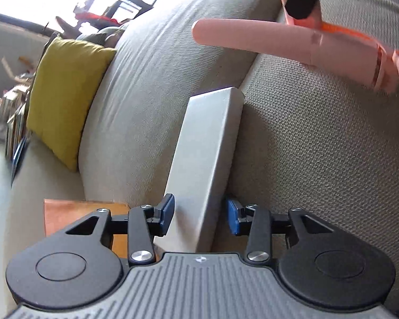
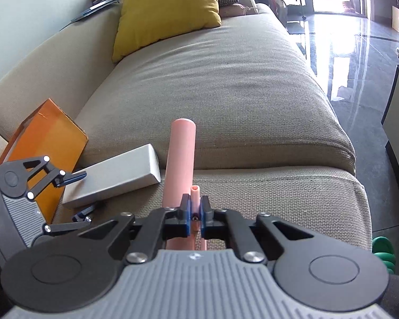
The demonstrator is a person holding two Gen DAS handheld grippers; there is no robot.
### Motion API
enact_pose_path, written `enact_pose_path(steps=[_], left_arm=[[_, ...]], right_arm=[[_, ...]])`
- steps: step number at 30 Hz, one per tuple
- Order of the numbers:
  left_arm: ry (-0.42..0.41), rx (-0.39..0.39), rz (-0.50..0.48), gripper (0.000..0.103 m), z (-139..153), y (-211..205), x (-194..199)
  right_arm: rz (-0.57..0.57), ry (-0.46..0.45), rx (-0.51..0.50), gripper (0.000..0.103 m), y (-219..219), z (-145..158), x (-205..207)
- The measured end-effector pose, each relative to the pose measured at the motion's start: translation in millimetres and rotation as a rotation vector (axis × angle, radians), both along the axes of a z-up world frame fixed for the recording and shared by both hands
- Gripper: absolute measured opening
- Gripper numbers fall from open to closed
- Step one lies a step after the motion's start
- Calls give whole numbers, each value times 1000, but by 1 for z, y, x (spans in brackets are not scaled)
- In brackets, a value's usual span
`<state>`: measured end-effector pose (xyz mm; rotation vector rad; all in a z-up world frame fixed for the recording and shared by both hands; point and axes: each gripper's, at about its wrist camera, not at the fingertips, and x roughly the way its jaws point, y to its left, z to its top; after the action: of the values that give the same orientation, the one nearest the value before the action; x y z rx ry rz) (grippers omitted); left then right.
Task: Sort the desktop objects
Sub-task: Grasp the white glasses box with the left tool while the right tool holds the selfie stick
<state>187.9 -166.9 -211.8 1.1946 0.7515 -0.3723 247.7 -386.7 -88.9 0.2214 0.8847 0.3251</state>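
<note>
Left wrist view: left hand-held gripper (image 1: 199,216) is spread wide w/ its blue pads on either side of the near end of a flat silver-grey rectangular metal box (image 1: 204,164). One pad looks touching or just beside the box face, the other sits apart w/ a gap, so released, not clamping yet. The box stands on edge on the beige woven fabric sofa (image 1: 319,159), leaning into the seam between cushions. Above it hangs a pink plastic cylindrical tube w/ an orange strap (image 1: 252,38), gripped from above by the right hand-held gripper (image 1: 303,2). An orange cardboard box (image 1: 79,212) peeks in behind the left finger; a mustard-yellow square cushion (image 1: 66,98) lies farther along the sofa.

Judged step: pink item already picked up, left about to take the silver box. Next move calls for closing squarely on the box's thin faces w/o pushing it deeper into the seam.

Right wrist view: right gripper (image 2: 196,212) is clenched on the tube's thin pink stem (image 2: 195,196), w/ the fat tube body (image 2: 179,159) pointing fwd over the seat. Only this view shows that pinch on the stem up close, the orange box's full face (image 2: 50,143), and the glossy tiled floor (image 2: 345,53) beyond the sofa edge. Left gripper (image 2: 81,194) shows from the side, straddling the silver box (image 2: 111,178). Only the left view shows the pad gap.
</note>
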Motion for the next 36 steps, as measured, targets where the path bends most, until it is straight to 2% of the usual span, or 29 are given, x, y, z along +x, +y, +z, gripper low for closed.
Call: enact_pose_path(steps=[3,6,8,12,15,18,23,26,29,34,35,36], left_arm=[[-1,17,-18,47,-9,-4,9],[3,0,-20,46,-11,-4,18],[18,-25,-8,46,-8,-3,22],[44,-74,14,39,6,2,25],[84,-155,32,36,24,5,18],[190,-309,88,32,51,13,10],[492,-676,252,30,83,44,12],[642,-798,320,30,80,59,19],[717,-817,382,31,65,69,24],[665,-786,377,34,64,67,24],[642,-769,368,38,65,63,24],[624,-753,370,46,66,63,25]], right_arm=[[9,-8,-5,7,5,1,1],[24,-18,-23,7,10,1,-1],[29,-23,-32,7,12,1,-1],[20,-17,-19,7,9,1,0],[19,-8,-16,7,8,2,-1],[26,-6,-28,7,9,4,-5],[47,20,-35,7,8,9,-17],[49,25,-65,7,7,10,-25],[44,32,-60,7,3,10,-28],[48,29,-70,7,4,10,-29],[48,27,-73,7,5,10,-29],[50,26,-75,7,5,10,-30]])
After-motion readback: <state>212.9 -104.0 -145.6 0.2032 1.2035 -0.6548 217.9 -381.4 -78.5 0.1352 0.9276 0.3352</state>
